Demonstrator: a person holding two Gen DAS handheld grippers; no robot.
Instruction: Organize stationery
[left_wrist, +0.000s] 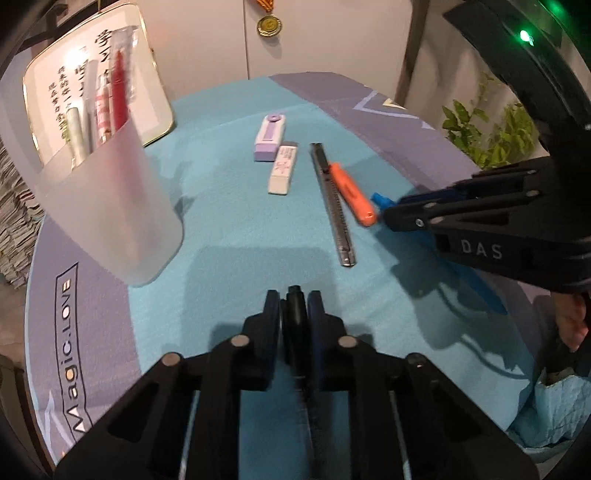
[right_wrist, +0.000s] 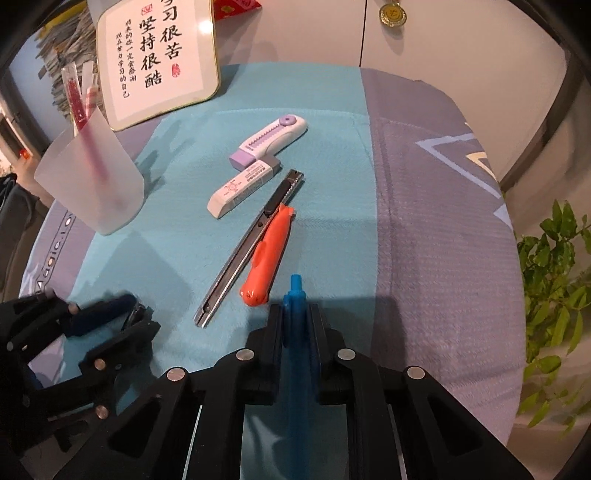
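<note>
Both grippers are clamping pens: the left gripper (left_wrist: 294, 299) is pinching a black pen (left_wrist: 295, 314) between its pads, and the right gripper (right_wrist: 295, 308) is squeezing a blue pen (right_wrist: 295, 295) whose tip is poking out past the fingertips toward 12 o'clock.

Everything is sitting on a teal and purple cloth (right_wrist: 424, 221). At 11 o'clock in the right wrist view, a framed sign (right_wrist: 159, 55) with black calligraphy is leaning upright at the far edge. Just in front of it, at 10 o'clock, a frosted cup (right_wrist: 96, 181) is standing and holding several pens; a red pen (right_wrist: 75, 98) is sticking up highest, with a pink-and-white one and a pale green one beside it in the left wrist view, though blur is hiding any exact count.

Near the centre, a steel utility knife (right_wrist: 251, 243) is lying slantwise, with an orange cutter (right_wrist: 267, 258) touching its right side. Toward 12 o'clock from them, a white eraser (right_wrist: 240, 190) is lying with its far end touching a purple-and-white sliding eraser (right_wrist: 269, 142).

A medal (left_wrist: 269, 26) is hanging on the wall at 12 o'clock, and a green plant (right_wrist: 554, 288) is showing at 3 o'clock.
</note>
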